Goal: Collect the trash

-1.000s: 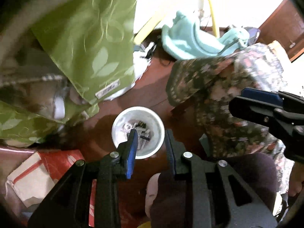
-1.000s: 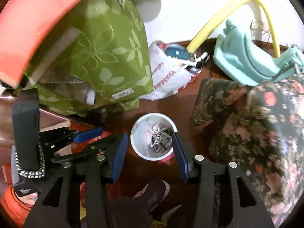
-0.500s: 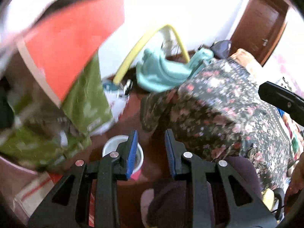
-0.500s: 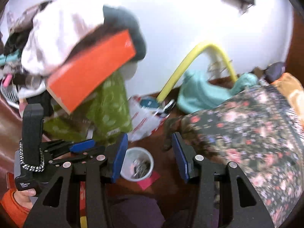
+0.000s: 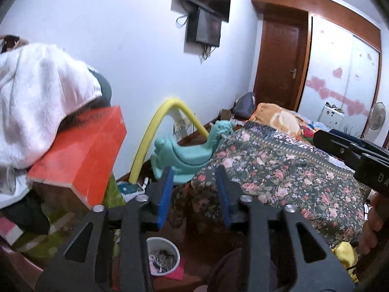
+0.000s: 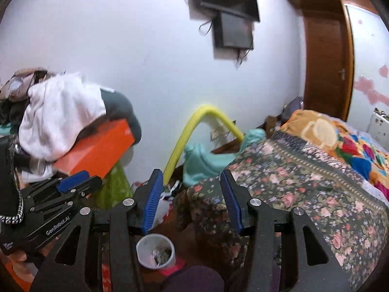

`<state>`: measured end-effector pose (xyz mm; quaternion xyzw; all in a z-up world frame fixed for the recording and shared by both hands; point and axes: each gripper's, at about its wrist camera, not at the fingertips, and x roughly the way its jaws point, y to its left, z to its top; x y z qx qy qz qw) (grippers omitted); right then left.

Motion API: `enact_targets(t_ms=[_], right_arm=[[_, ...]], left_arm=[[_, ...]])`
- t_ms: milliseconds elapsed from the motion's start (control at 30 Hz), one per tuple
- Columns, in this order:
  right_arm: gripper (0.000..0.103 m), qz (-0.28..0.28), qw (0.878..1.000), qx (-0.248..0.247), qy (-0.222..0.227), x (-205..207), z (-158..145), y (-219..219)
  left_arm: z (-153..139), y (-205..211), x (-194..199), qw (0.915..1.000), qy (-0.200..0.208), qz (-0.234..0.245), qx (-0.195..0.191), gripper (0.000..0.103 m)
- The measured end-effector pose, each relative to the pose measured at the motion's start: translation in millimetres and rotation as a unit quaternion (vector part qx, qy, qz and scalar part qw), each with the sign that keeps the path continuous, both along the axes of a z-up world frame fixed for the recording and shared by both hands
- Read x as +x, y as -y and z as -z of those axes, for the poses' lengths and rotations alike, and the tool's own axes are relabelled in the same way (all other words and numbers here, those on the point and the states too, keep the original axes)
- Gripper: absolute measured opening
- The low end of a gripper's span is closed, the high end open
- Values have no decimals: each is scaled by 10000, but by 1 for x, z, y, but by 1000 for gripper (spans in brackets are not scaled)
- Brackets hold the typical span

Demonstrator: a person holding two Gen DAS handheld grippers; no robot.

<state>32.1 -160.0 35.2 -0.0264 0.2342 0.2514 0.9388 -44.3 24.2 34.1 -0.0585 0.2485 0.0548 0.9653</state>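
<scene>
A white cup-shaped bin (image 5: 163,256) with small scraps inside stands on the dark wooden floor, low in the left wrist view and in the right wrist view (image 6: 155,250). My left gripper (image 5: 194,175) is open and empty, raised well above the bin and pointing across the room. My right gripper (image 6: 190,177) is open and empty, also raised and level. The left gripper also shows at the left edge of the right wrist view (image 6: 73,177), and the right gripper's body at the right edge of the left wrist view.
A bed with a floral cover (image 5: 279,170) fills the right. An orange box (image 5: 80,155) under white cloth (image 5: 36,97) sits on a pile at left. A yellow foam tube (image 5: 155,131), a teal plastic seat (image 5: 184,155) and a brown door (image 5: 279,65) stand behind.
Both grippers have tilted up from looking down at the bin to looking across the room. The bin has slid to the bottom of both views. The jaws stay open and empty.
</scene>
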Motion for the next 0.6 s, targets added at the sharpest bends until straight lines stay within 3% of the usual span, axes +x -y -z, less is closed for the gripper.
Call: enact_targets(t_ms=[33, 67, 167, 600], right_arm=[[74, 97, 9999, 3, 77, -2, -2, 2], [88, 246, 9995, 28, 179, -6, -5, 4], [102, 582, 9977, 122, 331, -13, -9, 8], [102, 1068, 9941, 23, 179, -19, -4, 17]], left_arm=[[-2, 0, -2, 10000, 42, 5, 57, 56], [-4, 1, -4, 9999, 73, 1, 84, 70], [-6, 1, -9, 9998, 172, -56, 124, 88], [3, 3, -14, 9995, 43, 282, 109, 90]])
